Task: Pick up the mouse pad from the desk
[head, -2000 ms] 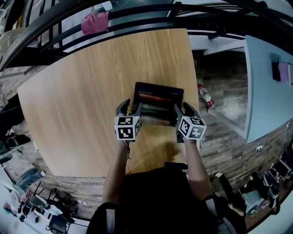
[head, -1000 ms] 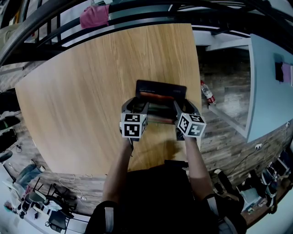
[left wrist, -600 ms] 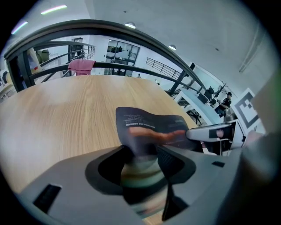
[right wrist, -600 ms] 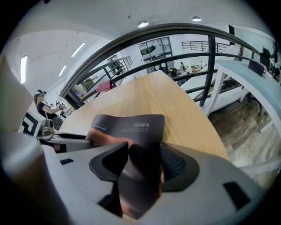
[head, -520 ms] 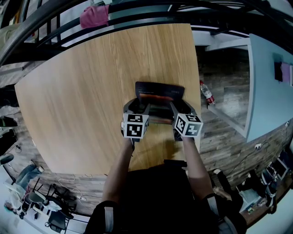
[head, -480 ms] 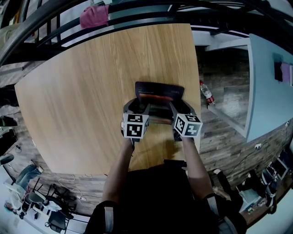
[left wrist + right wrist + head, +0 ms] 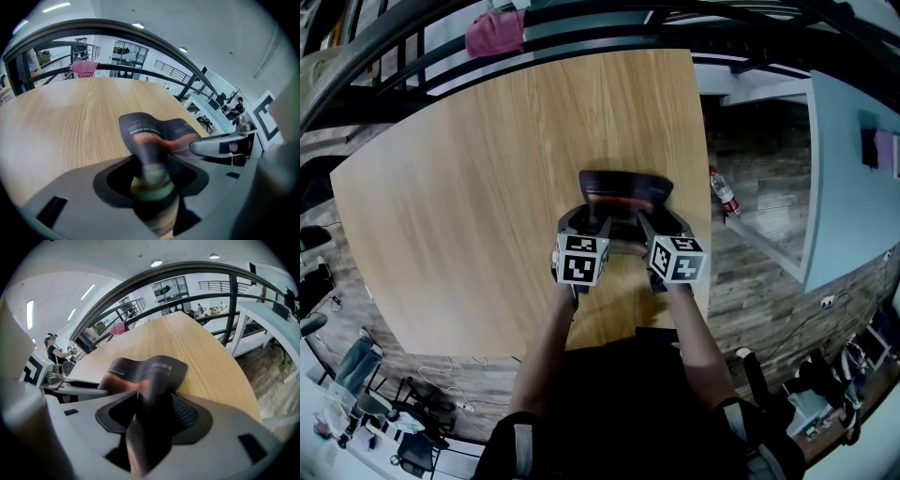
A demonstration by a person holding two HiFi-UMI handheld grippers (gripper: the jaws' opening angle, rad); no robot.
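The dark mouse pad (image 7: 624, 191) with a red-orange band lies near the right side of the wooden desk (image 7: 469, 187). It is buckled upward between both grippers. My left gripper (image 7: 586, 228) is shut on its near left part, and my right gripper (image 7: 654, 228) is shut on its near right part. In the left gripper view the mouse pad (image 7: 140, 127) folds down into the left gripper (image 7: 152, 161), with the other gripper's body (image 7: 220, 146) to the right. In the right gripper view the mouse pad (image 7: 152, 369) is pinched as a ridge in the right gripper (image 7: 150, 404).
A pink cloth (image 7: 493, 37) hangs on the black railing (image 7: 694, 28) beyond the desk's far edge. A plastic bottle (image 7: 721, 195) lies on the wood floor just past the desk's right edge. A pale blue tabletop (image 7: 853, 178) stands further right.
Both grippers have drawn closer together over the last two seconds. The mouse pad between them has bunched narrower and humped up off the desk.
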